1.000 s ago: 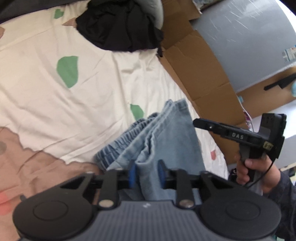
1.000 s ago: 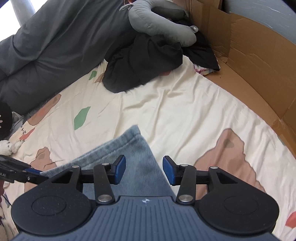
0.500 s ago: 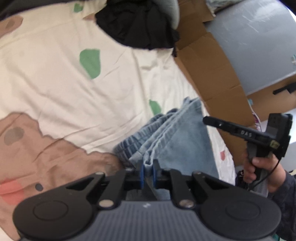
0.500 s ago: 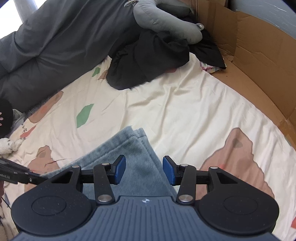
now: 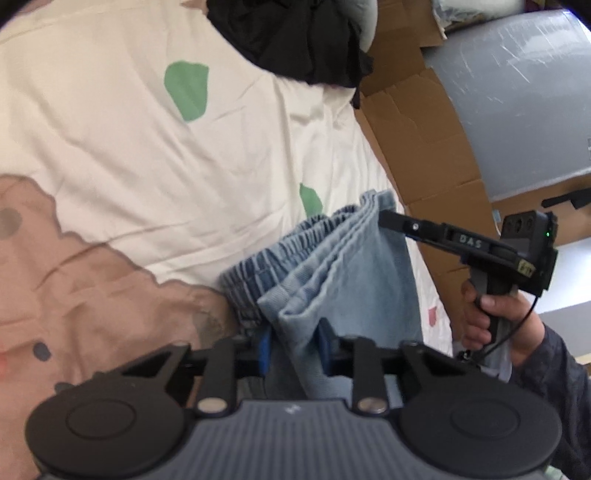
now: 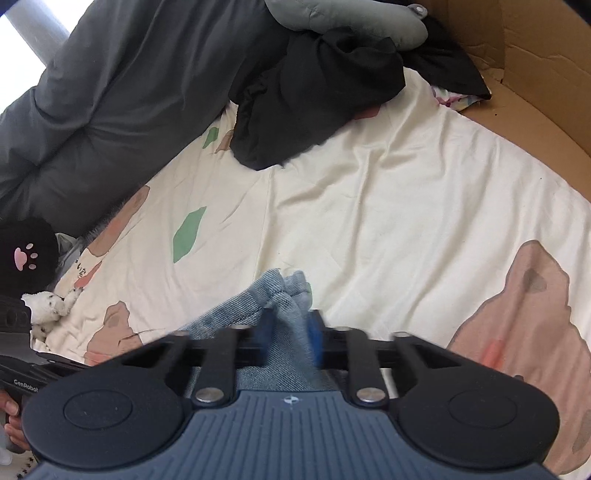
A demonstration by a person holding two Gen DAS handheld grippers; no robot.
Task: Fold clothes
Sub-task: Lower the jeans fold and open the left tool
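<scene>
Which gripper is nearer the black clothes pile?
Neither clearly. Both the left gripper and right gripper sit at the jeans, far across the sheet from the black pile.

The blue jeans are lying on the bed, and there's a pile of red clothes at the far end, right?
Almost. The pile of clothes at the far end is black, not red; the right wrist view shows it clearly, beside a grey cushion. The rest holds: the blue jeans are on the bed, with both tongs around them.
</scene>
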